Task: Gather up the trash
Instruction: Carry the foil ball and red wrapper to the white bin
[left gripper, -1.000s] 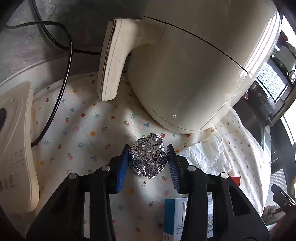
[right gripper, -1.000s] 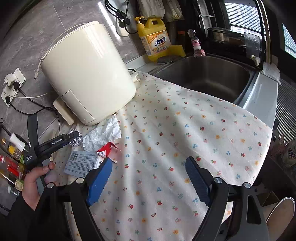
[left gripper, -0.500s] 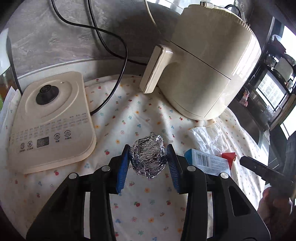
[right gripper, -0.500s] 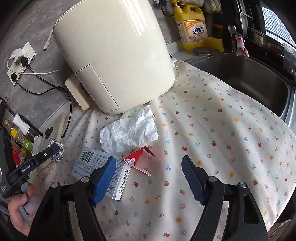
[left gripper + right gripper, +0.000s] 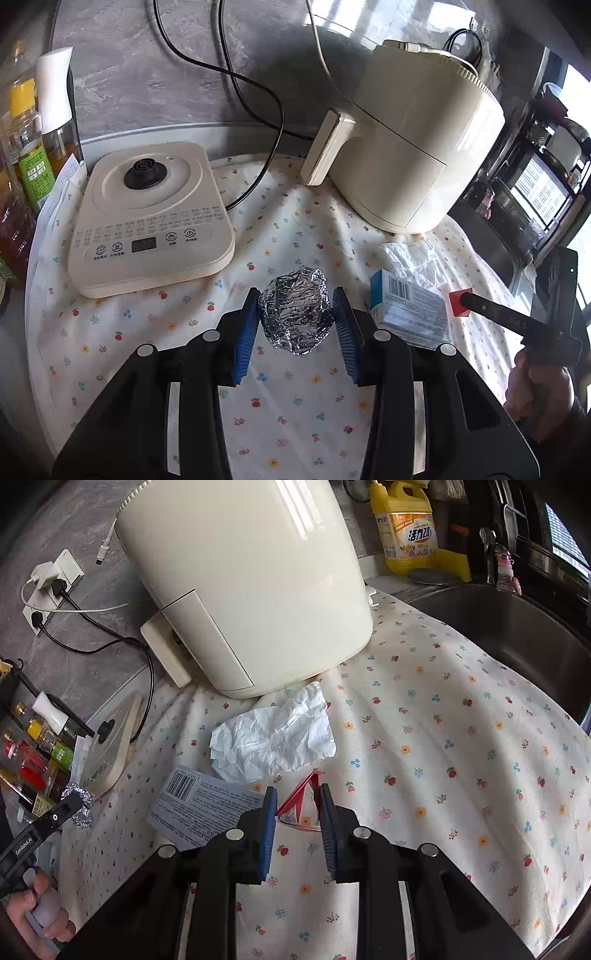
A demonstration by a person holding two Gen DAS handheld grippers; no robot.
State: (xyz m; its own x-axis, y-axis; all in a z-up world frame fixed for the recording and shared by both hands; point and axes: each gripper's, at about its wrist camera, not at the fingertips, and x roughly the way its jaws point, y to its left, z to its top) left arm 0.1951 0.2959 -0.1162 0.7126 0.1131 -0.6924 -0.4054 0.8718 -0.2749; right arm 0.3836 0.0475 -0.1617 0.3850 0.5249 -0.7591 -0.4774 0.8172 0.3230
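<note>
My left gripper point(image 5: 295, 292) is shut on a crumpled foil ball point(image 5: 293, 319) and holds it above the flowered cloth point(image 5: 147, 332). In the right wrist view the foil ball point(image 5: 79, 806) shows at the far left. My right gripper point(image 5: 298, 790) is low over the cloth and its jaws are closing. A folded red wrapper point(image 5: 295, 805) stands pinched between its blue pads. Just left of it lies a blue-and-white box point(image 5: 203, 806) with a barcode. A crumpled white tissue point(image 5: 273, 738) lies behind the box and wrapper, against the air fryer.
A cream air fryer point(image 5: 251, 583) stands at the back with its handle to the left. A flat cream control base point(image 5: 147, 218) and bottles point(image 5: 26, 147) sit at the left. Black cords point(image 5: 258, 92) run along the wall. The sink point(image 5: 517, 638) and a yellow detergent bottle point(image 5: 406, 524) are at right.
My left gripper carried the foil ball back and up, away from the air fryer. My right gripper moved in toward the red wrapper and its jaws closed from wide apart onto it.
</note>
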